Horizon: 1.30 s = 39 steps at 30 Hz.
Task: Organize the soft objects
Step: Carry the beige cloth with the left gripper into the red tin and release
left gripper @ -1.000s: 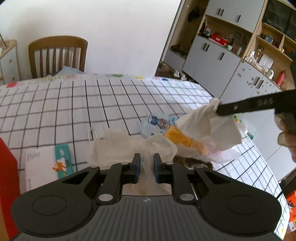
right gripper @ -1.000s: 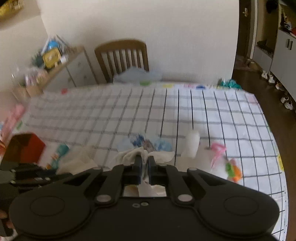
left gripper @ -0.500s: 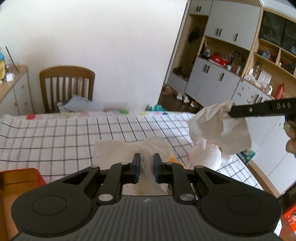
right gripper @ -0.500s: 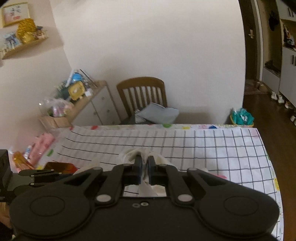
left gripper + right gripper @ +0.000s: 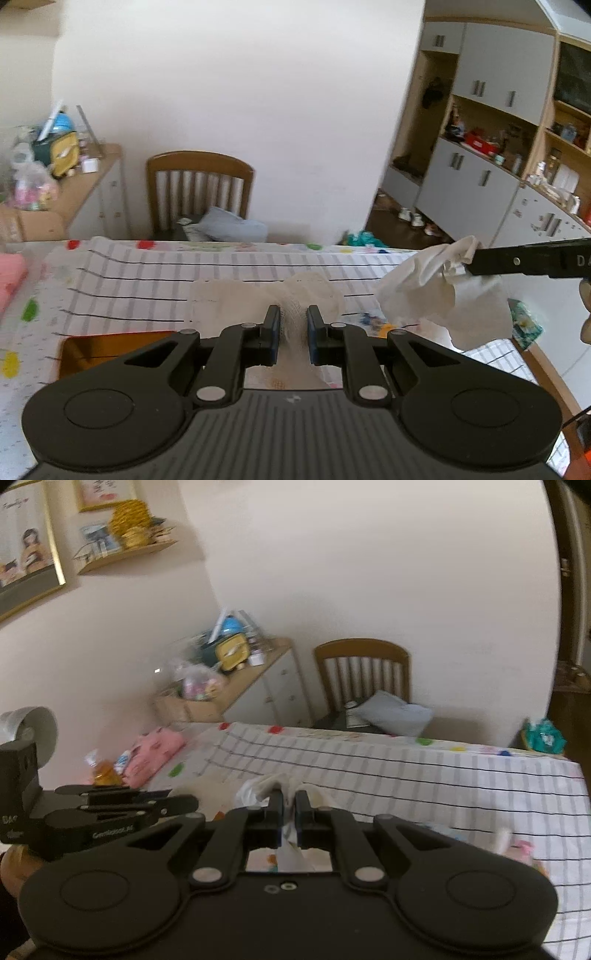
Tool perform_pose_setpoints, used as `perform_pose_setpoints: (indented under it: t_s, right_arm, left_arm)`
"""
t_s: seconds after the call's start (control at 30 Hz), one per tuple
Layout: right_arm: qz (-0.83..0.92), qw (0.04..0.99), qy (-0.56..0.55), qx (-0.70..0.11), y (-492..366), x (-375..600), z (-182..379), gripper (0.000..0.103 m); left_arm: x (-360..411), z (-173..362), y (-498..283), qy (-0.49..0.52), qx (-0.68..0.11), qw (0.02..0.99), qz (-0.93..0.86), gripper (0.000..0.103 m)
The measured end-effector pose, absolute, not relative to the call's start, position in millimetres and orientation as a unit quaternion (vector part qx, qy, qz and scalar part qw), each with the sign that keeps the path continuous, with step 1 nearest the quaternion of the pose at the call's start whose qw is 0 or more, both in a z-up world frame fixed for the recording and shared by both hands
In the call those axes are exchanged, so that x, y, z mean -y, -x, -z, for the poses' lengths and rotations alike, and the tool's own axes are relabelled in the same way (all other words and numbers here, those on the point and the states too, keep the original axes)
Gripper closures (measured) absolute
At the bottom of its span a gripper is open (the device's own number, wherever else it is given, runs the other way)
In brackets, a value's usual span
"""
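- L hand-held gripper (image 5: 292, 320): clamped on gauze cloth (image 5: 295, 295), held above surface (image 5: 147, 266).
- R hand-held gripper (image 5: 290, 805): clamped on white tissue (image 5: 439, 295), also aloft.
- Step, est.: both items in carry phase.
- Next: lower to orange box (image 5: 110, 349), then release.

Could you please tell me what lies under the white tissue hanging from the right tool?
Under the white tissue lies the checked tablecloth, with some small colourful items showing at its lower edge. What sits directly beneath it is covered.
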State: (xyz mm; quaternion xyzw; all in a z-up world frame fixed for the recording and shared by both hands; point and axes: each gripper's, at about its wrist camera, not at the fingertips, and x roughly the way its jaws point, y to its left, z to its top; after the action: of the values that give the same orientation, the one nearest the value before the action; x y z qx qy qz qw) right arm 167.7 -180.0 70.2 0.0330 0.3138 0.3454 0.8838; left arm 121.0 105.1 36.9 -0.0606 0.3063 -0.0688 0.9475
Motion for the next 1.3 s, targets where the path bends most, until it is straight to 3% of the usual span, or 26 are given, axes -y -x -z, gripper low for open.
perform_pose_setpoints:
  t_s: [0.5,1.3]
  right_arm:
    - [-0.423,0.842,0.002,-0.334,-154,43,-60,0.097]
    - [-0.389,0.815,0.114,-0.415,-165,-97,60,0.097]
  left_arm:
    - [-211,-49,-118,0.058,-0.292,0.955,0.007,0.088]
    - [-290,95,-179,0.116,-0.435,0.891,0.052,0.088]
